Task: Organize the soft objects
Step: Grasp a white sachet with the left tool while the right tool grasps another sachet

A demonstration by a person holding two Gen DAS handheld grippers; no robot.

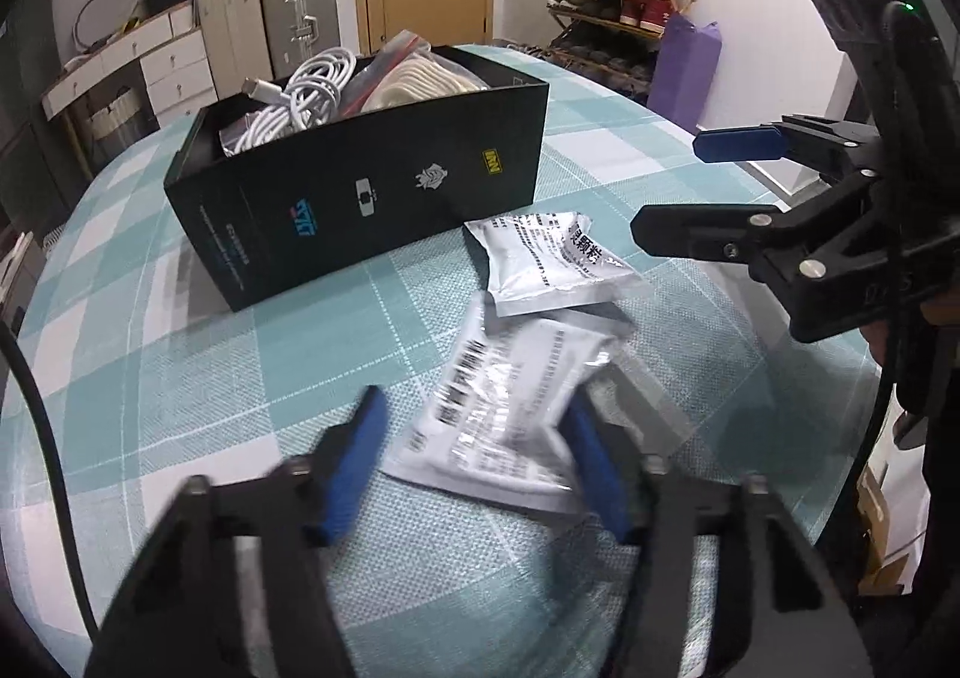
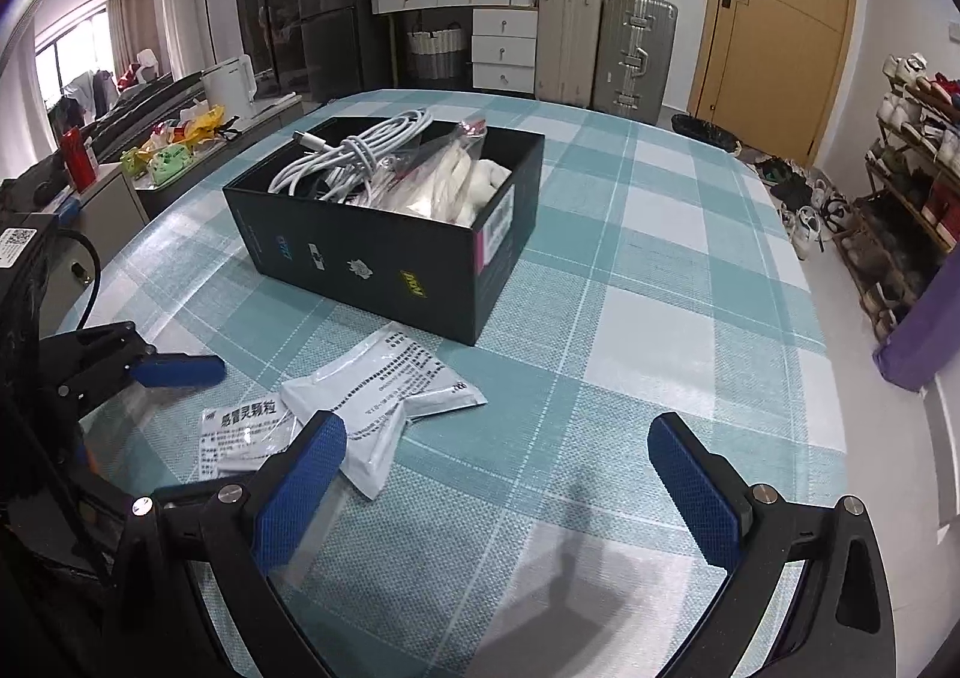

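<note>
Two silver-white foil packets lie overlapping on the checked tablecloth (image 1: 180,378) in front of a black box (image 1: 360,186) (image 2: 360,258) that holds white cables (image 1: 312,90) and bagged soft items. The nearer packet (image 1: 498,414) (image 2: 246,429) lies between the blue pads of my left gripper (image 1: 474,408). The right pad touches its crumpled edge and the left pad stands just off it. The farther packet (image 1: 540,264) (image 2: 390,378) rests by the box. My right gripper (image 2: 498,432) (image 1: 714,192) hovers open over bare cloth to the right of the packets, holding nothing.
The round table's edge curves close on the right, with a shoe rack (image 2: 900,186), a purple bag (image 1: 684,72) and a wooden door (image 2: 774,18) beyond. Suitcases (image 2: 600,42) and white drawers (image 2: 504,48) stand behind the table. A cluttered counter (image 2: 174,150) runs along the left.
</note>
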